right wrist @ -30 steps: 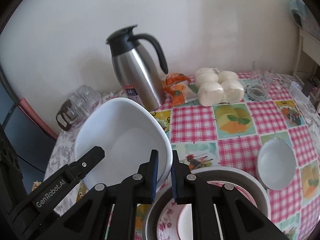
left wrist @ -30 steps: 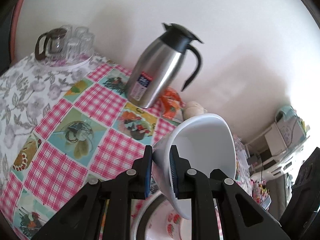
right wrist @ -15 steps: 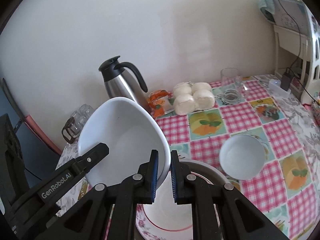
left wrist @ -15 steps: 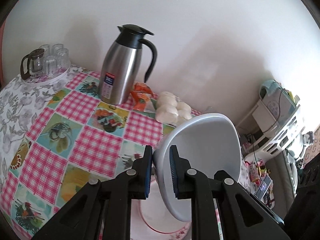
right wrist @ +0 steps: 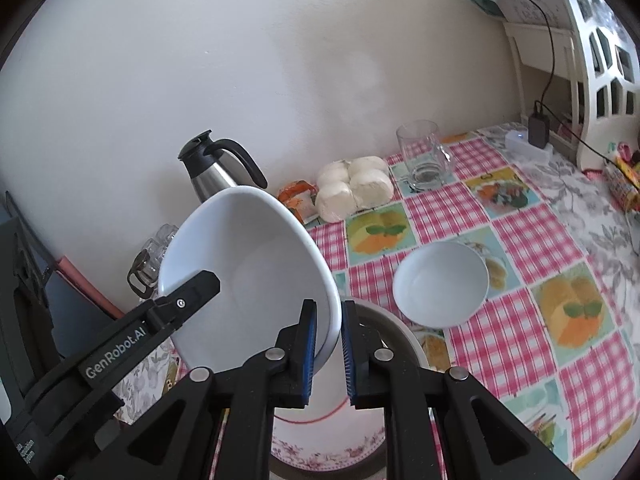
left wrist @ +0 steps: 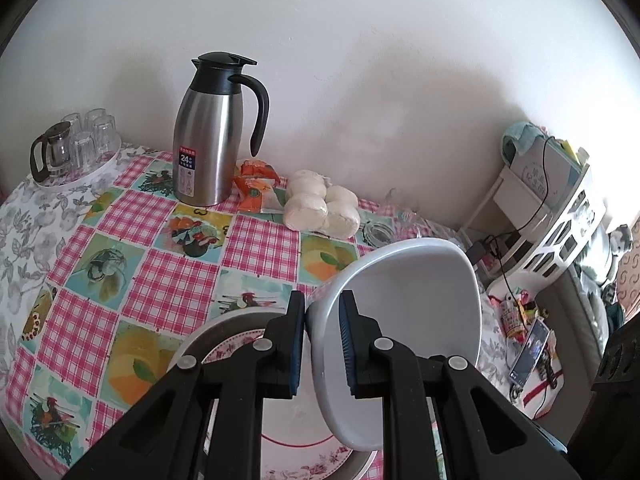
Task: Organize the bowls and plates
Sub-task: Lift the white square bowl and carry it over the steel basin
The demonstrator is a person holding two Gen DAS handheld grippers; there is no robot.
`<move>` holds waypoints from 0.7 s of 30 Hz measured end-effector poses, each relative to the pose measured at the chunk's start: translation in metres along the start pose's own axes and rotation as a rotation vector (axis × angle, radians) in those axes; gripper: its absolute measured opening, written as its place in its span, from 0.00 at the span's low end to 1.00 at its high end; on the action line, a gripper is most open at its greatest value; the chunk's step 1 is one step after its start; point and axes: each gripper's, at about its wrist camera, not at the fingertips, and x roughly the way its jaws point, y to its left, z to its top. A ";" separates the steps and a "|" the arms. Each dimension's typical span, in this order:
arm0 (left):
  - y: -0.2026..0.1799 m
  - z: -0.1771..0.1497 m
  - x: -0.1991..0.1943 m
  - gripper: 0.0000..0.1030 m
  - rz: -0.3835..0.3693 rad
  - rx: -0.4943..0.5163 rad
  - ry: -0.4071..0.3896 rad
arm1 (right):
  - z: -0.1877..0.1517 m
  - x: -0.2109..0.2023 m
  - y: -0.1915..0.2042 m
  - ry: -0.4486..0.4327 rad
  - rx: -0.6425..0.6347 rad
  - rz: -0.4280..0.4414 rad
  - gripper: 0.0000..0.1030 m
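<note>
Both grippers hold one large white bowl (left wrist: pixel 404 304) by opposite sides of its rim, lifted and tilted above the table. My left gripper (left wrist: pixel 322 344) is shut on the rim. My right gripper (right wrist: pixel 329 352) is shut on the other side of the bowl (right wrist: pixel 248 272), and the left gripper's finger (right wrist: pixel 188 292) shows across it. Below sits a floral plate (right wrist: pixel 320 436) inside a grey metal basin (left wrist: pixel 224 324). A small white bowl (right wrist: pixel 440 284) rests on the checked tablecloth to the right.
A steel thermos jug (left wrist: pixel 208 136), an orange snack packet (left wrist: pixel 256 186) and a bag of white buns (left wrist: pixel 320 208) stand by the wall. A tray of glasses (left wrist: pixel 76 148) is far left, a glass mug (right wrist: pixel 424 156) far right. A white shelf unit (left wrist: pixel 560 216) stands beside the table.
Both grippers have lifted and pulled back with the large bowl, bringing more of the table into view. The basin and plate lie lower in view.
</note>
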 end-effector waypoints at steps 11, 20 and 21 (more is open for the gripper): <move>0.006 -0.016 0.006 0.17 0.035 -0.011 0.056 | -0.016 0.007 -0.007 0.053 0.002 0.000 0.13; 0.020 -0.019 0.012 0.17 0.057 -0.045 0.103 | -0.021 0.017 0.000 0.090 -0.003 0.002 0.14; 0.021 -0.019 0.013 0.17 0.058 -0.048 0.105 | -0.022 0.019 0.000 0.097 -0.003 0.003 0.14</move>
